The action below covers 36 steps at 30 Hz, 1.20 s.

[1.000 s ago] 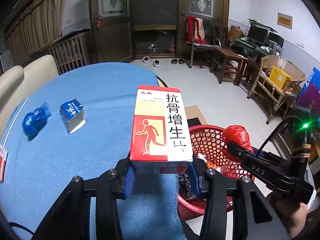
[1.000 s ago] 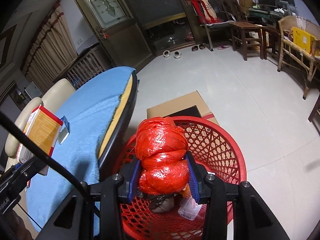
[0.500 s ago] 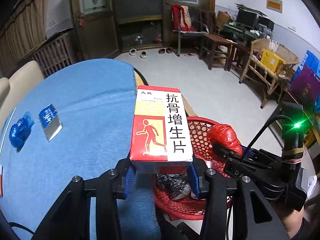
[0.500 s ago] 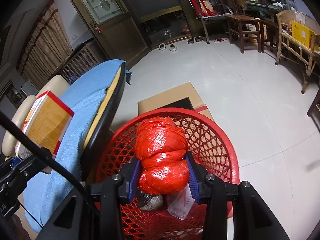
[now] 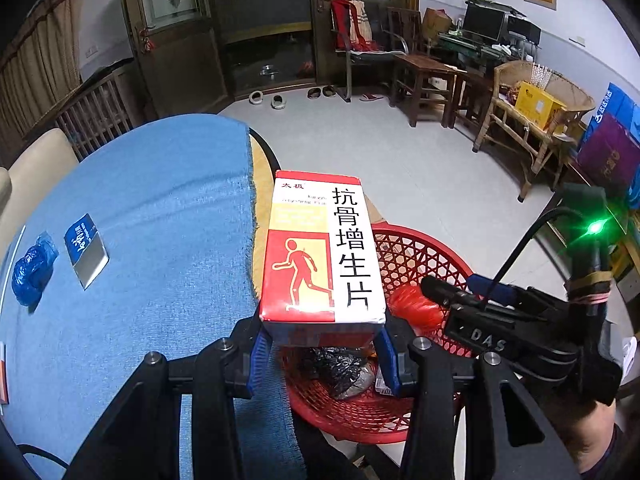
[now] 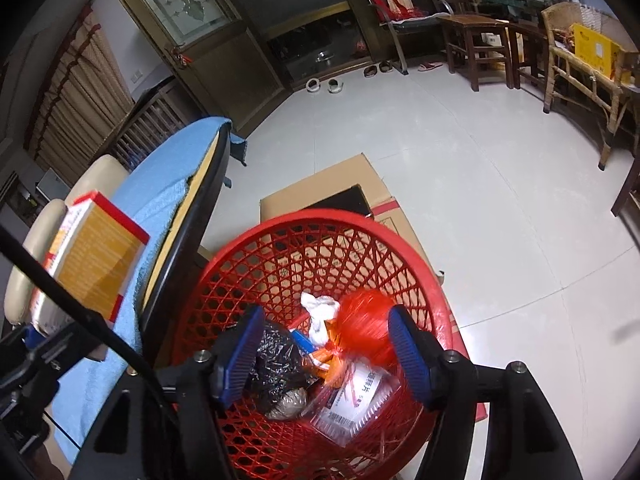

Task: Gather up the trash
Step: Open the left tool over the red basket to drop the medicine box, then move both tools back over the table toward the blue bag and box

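The right gripper (image 6: 324, 350) is over the red basket (image 6: 404, 248) with its 2 blue pads apart and its jaws opening. The red bag (image 6: 362, 334) sits blurry between the pads and neither pad touches it; it is down among the trash in the basket, beside a black bag (image 6: 276, 360), a white crumpled bit (image 6: 318, 310) and a clear packet with a label (image 6: 352, 396). The left gripper (image 5: 322, 354) squeezes the bottom of a red and white medicine box (image 5: 320, 248) and holds it standing up, above the spot where the table edge meets the basket rim. The basket stands on the floor right next to the round table with the blue cloth (image 5: 160, 240). A flat cardboard box (image 6: 320, 200) lies on the floor behind the basket. Still on the cloth, well away from the grippers, are a small blue and silver box (image 5: 86, 250) and a crumpled blue wrapper (image 5: 32, 268) side by side.
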Available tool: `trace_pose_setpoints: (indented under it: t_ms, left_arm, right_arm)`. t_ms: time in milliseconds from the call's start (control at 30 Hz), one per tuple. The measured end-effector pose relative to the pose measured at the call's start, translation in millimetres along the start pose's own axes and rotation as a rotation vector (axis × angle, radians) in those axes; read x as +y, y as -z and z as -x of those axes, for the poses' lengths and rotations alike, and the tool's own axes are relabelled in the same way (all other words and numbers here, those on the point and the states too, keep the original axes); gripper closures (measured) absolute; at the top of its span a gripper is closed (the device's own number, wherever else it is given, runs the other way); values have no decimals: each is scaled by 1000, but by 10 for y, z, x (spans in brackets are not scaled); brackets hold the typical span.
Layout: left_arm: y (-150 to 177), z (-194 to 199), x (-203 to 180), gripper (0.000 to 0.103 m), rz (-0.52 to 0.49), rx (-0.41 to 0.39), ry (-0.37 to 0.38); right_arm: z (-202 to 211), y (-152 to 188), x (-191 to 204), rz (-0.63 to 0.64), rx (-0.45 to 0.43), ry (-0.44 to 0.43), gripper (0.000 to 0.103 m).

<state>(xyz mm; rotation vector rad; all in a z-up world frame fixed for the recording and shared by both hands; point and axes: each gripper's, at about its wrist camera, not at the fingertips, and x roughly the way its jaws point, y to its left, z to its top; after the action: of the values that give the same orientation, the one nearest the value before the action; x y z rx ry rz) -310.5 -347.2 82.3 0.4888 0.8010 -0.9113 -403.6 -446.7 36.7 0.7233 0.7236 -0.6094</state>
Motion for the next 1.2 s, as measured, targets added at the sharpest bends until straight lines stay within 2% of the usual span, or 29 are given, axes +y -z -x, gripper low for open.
trace_pose_setpoints:
  t_ms: [233, 333, 367, 433, 500, 633, 733, 900, 1200]
  left_arm:
    - [-43, -45, -79, 55, -12, 11, 6]
    - [-41, -111, -120, 54, -11, 43, 41]
    - [-42, -155, -140, 51, -12, 59, 66]
    - [-23, -232, -194, 29, -25, 99, 98]
    - [-9, -273, -230, 27, -37, 115, 115]
    - [-37, -208, -148, 27, -3, 92, 113]
    - [-56, -101, 42, 26, 43, 52, 105]
    - [-20, 20, 556, 26, 160, 7, 45]
    - [319, 119, 1566, 25, 414, -17, -68]
  right_arm:
    - [212, -96, -76, -29, -67, -1, 35]
    - [315, -129, -134, -46, -96, 3, 35]
    - [362, -140, -166, -56, -110, 6, 35]
    - [422, -158, -211, -70, -124, 11, 35]
    - [465, -175, -250, -80, -131, 17, 35]
    - [532, -187, -276, -83, -144, 28, 35]
    - [562, -196, -235, -77, -148, 29, 35]
    - [524, -196, -56, -41, -137, 14, 35]
    - [308, -104, 543, 83, -77, -32, 35]
